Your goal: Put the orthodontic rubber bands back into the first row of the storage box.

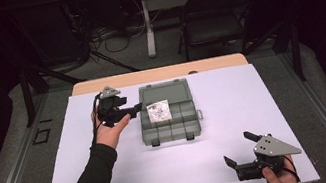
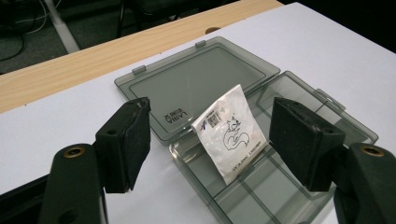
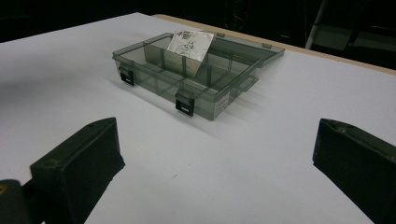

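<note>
My left claw (image 2: 210,140) stands with its jaws apart and nothing pressed between the pads; the small white packet (image 2: 231,133) sits just beyond them, leaning in the box. That packet is where the work is: it stands tilted in a compartment toward the hinge side of the open organizer box (image 1: 170,128), its top edge resting toward the lid (image 2: 201,84), which lies flat on the table behind. As I judge it, the step in hand is letting the packet go and backing off, and to do that well I should draw the claw straight away along its own line, keeping the pads wide so neither brushes the packet's upper corner and tips it out over the divider. The packet is thin, glossy and a little crinkled, printed with a line drawing and small black text; it will slide and flop easily. The box is smoky translucent plastic, hard and smooth, split by thin walls into small cells, with two dark latches on its front wall. My right claw (image 1: 247,150) rests well apart near the table's near edge, jaws wide and empty. The white tabletop (image 1: 216,173) looks matte and flat, with a wooden strip at its far side.
</note>
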`<action>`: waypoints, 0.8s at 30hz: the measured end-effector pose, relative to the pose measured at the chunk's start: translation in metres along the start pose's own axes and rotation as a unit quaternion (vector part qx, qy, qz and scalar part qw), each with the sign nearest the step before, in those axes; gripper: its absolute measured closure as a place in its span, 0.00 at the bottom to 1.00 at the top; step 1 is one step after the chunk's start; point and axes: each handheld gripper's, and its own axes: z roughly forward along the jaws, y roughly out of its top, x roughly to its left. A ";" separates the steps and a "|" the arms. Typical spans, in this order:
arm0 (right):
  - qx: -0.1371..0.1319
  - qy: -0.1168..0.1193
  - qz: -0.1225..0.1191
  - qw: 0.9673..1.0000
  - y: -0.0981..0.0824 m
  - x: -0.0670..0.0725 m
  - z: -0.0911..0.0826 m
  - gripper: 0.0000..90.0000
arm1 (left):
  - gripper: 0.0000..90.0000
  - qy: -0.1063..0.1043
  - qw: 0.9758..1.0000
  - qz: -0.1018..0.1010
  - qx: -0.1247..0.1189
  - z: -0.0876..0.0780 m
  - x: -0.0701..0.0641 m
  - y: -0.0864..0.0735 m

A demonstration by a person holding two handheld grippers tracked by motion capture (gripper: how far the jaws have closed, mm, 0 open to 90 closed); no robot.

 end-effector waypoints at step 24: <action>0.003 -0.002 -0.001 1.000 0.001 0.000 -0.002 0.01 | 0.15 -0.027 0.996 0.013 -0.079 -0.058 -0.019 -0.023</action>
